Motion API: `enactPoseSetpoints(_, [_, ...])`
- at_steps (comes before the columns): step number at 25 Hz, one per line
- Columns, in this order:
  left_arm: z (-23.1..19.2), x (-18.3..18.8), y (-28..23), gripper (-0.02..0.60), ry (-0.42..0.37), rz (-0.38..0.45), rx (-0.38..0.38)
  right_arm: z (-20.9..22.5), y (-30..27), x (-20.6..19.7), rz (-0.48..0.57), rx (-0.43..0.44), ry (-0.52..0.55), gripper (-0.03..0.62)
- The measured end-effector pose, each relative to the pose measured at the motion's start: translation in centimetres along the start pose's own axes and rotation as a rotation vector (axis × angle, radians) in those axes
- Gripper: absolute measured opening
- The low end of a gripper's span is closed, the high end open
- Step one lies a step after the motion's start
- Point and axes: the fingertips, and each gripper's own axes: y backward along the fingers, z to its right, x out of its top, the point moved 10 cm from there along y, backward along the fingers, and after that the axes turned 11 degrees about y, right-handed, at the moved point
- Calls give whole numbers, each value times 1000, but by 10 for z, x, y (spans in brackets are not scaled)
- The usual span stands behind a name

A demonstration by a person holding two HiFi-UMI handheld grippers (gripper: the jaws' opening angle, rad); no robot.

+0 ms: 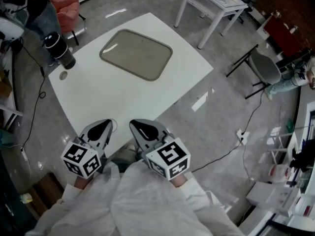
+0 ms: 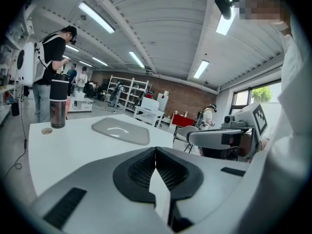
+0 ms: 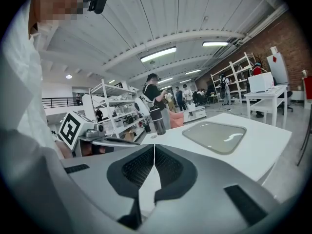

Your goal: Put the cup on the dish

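White table [image 1: 98,102] bears dish [image 1: 136,54], cup [image 1: 59,49], small disc [image 1: 63,75].

Head view: near corner of the table [image 1: 98,100] is hidden behind the left gripper [image 1: 107,124] and right gripper [image 1: 134,125]. White sleeves [image 1: 147,203] are cut off by the bottom edge. Person [image 1: 37,6] at upper left is cut by the frame edge. Small round thing [image 1: 63,75] just beside the cup [image 1: 59,49] is too small to identify. Right gripper view: what's on the shelves [image 3: 109,106] at centre left is too small to tell.

No text or number was legible; only coded square markers on left hand-held gripper [image 1: 107,125] and right hand-held gripper [image 1: 134,126].
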Motion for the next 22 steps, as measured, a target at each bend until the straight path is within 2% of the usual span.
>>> enactPoseSetpoints(7, [-10, 8, 6, 9, -3, -14, -15, -5, -15, 6, -2, 0, -18, 14])
enactPoseSetpoints(12, [-23, 9, 9, 8, 4, -42, 19, -9, -25, 5, -38, -6, -26, 14])
enactPoseSetpoints(18, [-26, 9, 11, 9, -45, -58, 21, -12, -29, 0, -64, -4, -37, 14])
enactPoseSetpoints(22, [-28, 9, 11, 9, -47, -45, -4, -15, -32, -2, -78, 10, -40, 14])
